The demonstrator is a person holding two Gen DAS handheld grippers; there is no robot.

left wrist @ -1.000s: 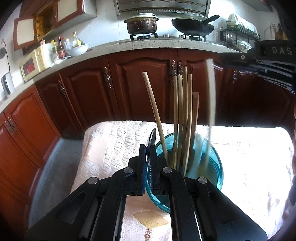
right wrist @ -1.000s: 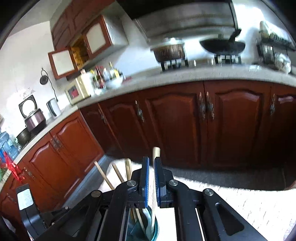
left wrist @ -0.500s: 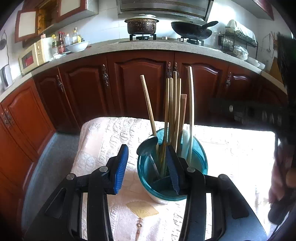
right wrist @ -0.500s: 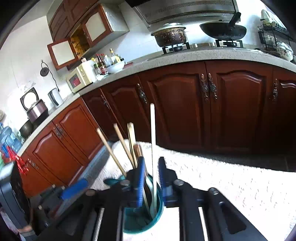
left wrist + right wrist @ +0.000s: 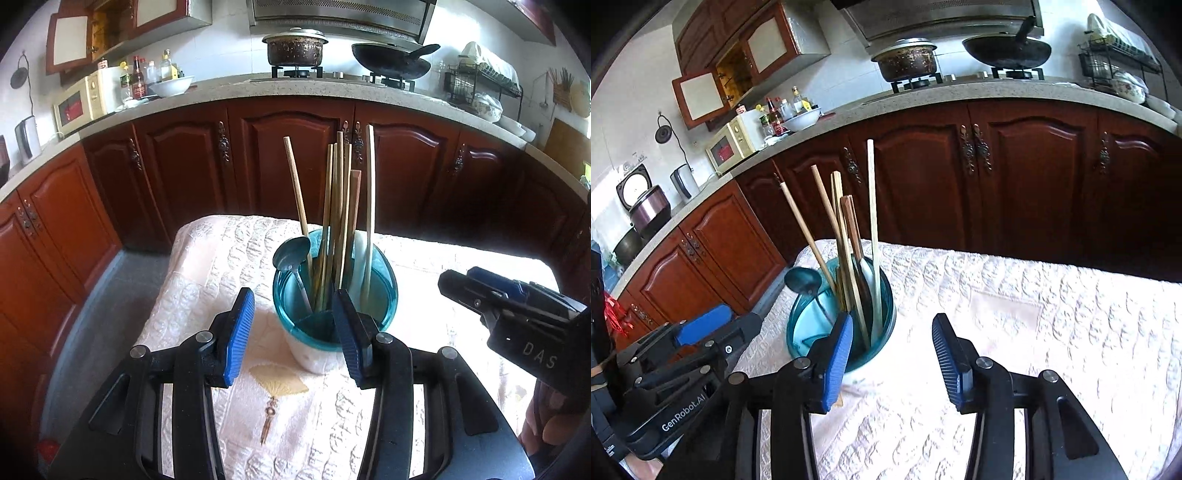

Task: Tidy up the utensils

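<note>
both grippers [image 5: 293, 332] [image 5: 892, 356] now spread above quilted tablecloth [image 5: 207, 266], cabinets [image 5: 295, 155] behind.

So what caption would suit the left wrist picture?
Open left gripper facing a teal utensil holder of chopsticks and a ladle on a quilted table.

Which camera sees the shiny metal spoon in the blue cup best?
The left wrist view: the metal spoon faces it, bowl and handle both showing inside the blue cup. In the right wrist view the spoon looks dark, sitting off to the left side.
</note>
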